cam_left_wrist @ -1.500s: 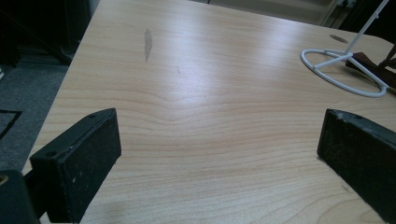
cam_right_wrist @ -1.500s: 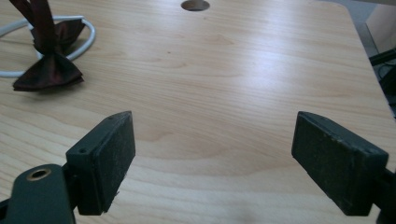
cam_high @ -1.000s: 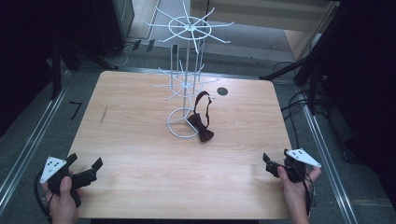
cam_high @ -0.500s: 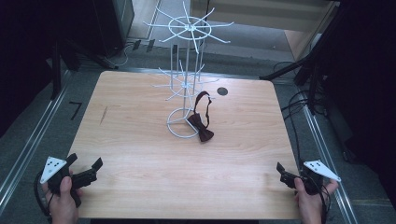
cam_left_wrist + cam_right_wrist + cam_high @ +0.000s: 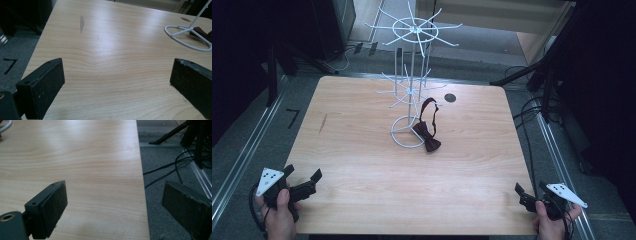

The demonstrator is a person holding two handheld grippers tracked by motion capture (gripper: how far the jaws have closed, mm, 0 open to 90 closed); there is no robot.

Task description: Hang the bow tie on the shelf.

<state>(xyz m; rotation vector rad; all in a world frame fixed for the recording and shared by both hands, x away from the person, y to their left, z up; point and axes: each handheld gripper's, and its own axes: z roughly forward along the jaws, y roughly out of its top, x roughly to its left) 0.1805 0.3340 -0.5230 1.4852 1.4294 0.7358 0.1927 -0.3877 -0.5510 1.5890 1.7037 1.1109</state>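
A white wire display rack [image 5: 412, 65] stands on the wooden table [image 5: 362, 150], back of centre. A dark red bow tie [image 5: 428, 135] rests against the rack's ring base, its strap looping up beside the pole. In the left gripper view the base ring [image 5: 185, 40] and a bit of the bow tie [image 5: 202, 32] sit far right. My left gripper [image 5: 304, 175] [image 5: 117, 82] is open over the near left corner, holding nothing. My right gripper [image 5: 529, 192] [image 5: 115, 202] straddles the table's right edge at the near corner; its jaws have just been opening and stand open with nothing between them.
A small dark round hole [image 5: 450, 97] marks the tabletop behind the rack. Black cables [image 5: 175, 165] and metal rails [image 5: 242, 155] lie on the grey floor around the table. Dark stands [image 5: 542, 65] rise at the back right.
My right hand has slid to the right and a little nearer, ending at the table's near right corner. The left hand, the rack and the bow tie have stayed put.
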